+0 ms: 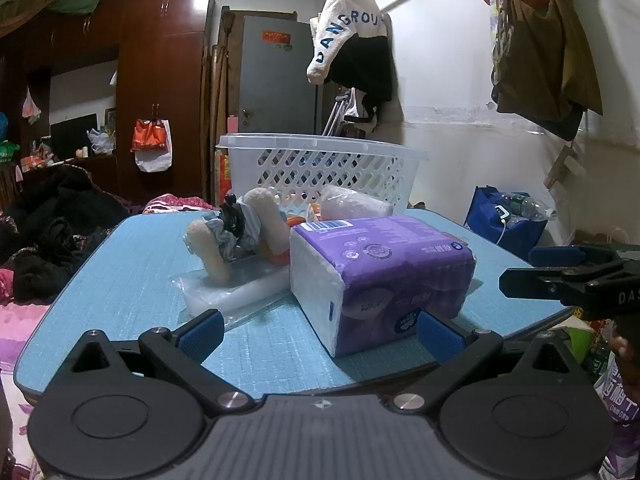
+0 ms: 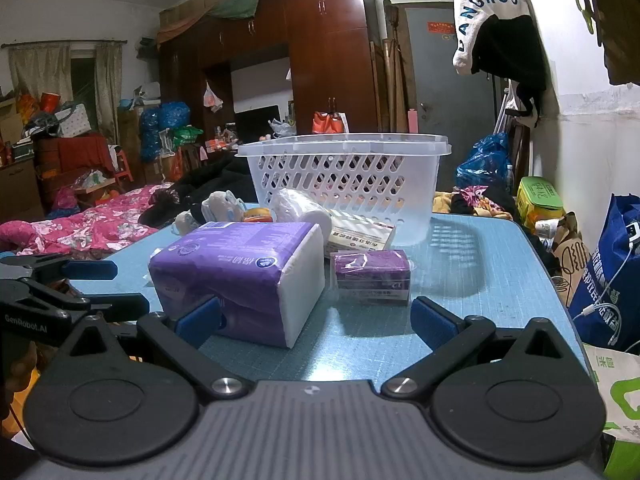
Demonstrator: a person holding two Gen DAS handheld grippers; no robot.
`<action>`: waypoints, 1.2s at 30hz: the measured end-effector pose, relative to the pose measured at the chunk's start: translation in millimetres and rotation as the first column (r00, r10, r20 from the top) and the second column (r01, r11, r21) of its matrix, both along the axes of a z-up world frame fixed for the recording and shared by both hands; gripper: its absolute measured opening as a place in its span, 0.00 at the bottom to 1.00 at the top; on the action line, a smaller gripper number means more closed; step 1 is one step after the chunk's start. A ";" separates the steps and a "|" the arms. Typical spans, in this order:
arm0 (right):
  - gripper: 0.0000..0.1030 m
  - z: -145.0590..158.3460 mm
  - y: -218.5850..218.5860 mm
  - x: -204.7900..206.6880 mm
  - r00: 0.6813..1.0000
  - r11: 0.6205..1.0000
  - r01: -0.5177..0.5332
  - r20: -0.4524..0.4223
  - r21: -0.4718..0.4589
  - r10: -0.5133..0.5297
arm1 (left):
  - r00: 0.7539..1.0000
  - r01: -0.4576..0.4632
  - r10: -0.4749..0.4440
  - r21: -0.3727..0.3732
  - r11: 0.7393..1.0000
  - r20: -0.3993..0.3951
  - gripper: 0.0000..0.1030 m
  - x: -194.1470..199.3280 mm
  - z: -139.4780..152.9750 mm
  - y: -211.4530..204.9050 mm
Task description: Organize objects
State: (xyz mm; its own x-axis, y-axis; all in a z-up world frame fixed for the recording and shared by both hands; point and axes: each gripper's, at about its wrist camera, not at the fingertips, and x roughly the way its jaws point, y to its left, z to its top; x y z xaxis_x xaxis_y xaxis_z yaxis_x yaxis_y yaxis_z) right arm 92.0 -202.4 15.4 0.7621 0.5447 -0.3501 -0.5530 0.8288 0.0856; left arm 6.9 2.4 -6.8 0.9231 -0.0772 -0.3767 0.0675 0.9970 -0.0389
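Note:
A purple tissue pack (image 1: 380, 276) lies on the blue table (image 1: 132, 288), also in the right wrist view (image 2: 240, 268). Behind it are a plush toy (image 1: 236, 232) on a clear plastic bag (image 1: 232, 292), a white wrapped roll (image 2: 300, 208), a white medicine box (image 2: 360, 236) and a small purple box (image 2: 372, 276). A white perforated basket (image 1: 320, 168) stands at the table's far side, also in the right wrist view (image 2: 344, 176). My left gripper (image 1: 320, 336) is open and empty just before the tissue pack. My right gripper (image 2: 316, 320) is open and empty, near the pack's white end.
A bed with pink floral bedding (image 2: 80, 224) and dark clothes (image 1: 52, 232) lies left of the table. Blue bags (image 2: 608, 272) and a green box (image 2: 540, 196) sit on the right by the wall. Clothes (image 1: 352, 52) hang above the basket.

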 end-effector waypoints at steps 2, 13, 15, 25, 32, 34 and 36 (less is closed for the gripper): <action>1.00 -0.3 -0.3 0.3 1.000 1.000 0.000 0.000 0.000 0.000 | 1.000 0.001 -0.001 -0.001 1.000 0.001 1.00 0.1 -0.3 -0.6; 1.00 -1.1 -0.7 1.5 1.000 1.000 0.000 -0.004 -0.001 0.000 | 1.000 0.015 -0.015 -0.008 1.000 -0.010 1.00 1.9 -1.7 -1.3; 1.00 -1.2 -0.7 1.4 1.000 1.000 0.001 -0.004 -0.001 -0.001 | 1.000 0.016 -0.016 -0.006 1.000 -0.011 1.00 2.3 -2.2 -1.8; 1.00 -0.8 -0.8 2.0 1.000 1.000 0.001 -0.007 -0.003 -0.001 | 1.000 0.023 -0.023 -0.008 1.000 -0.012 1.00 1.5 -1.9 -2.3; 1.00 -1.1 -0.8 2.5 1.000 1.000 0.000 -0.007 -0.004 0.000 | 1.000 0.028 -0.028 -0.014 1.000 -0.014 1.00 1.9 -2.4 -2.2; 1.00 -1.1 -0.7 2.5 1.000 1.000 0.001 -0.007 -0.004 -0.001 | 0.999 0.028 -0.028 -0.015 0.999 -0.015 1.00 2.0 -2.3 -2.2; 1.00 -1.2 -1.1 2.3 1.000 1.000 0.000 -0.008 -0.004 -0.001 | 0.999 0.029 -0.029 -0.015 0.999 -0.015 1.00 2.0 -2.3 -2.3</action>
State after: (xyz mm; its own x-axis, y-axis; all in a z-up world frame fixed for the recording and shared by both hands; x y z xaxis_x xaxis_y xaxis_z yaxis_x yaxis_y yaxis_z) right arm 94.3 -203.5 14.3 0.7596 0.5427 -0.3584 -0.5519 0.8294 0.0861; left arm 8.9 0.1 -9.1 0.9145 -0.1093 -0.3896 0.0956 0.9939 -0.0546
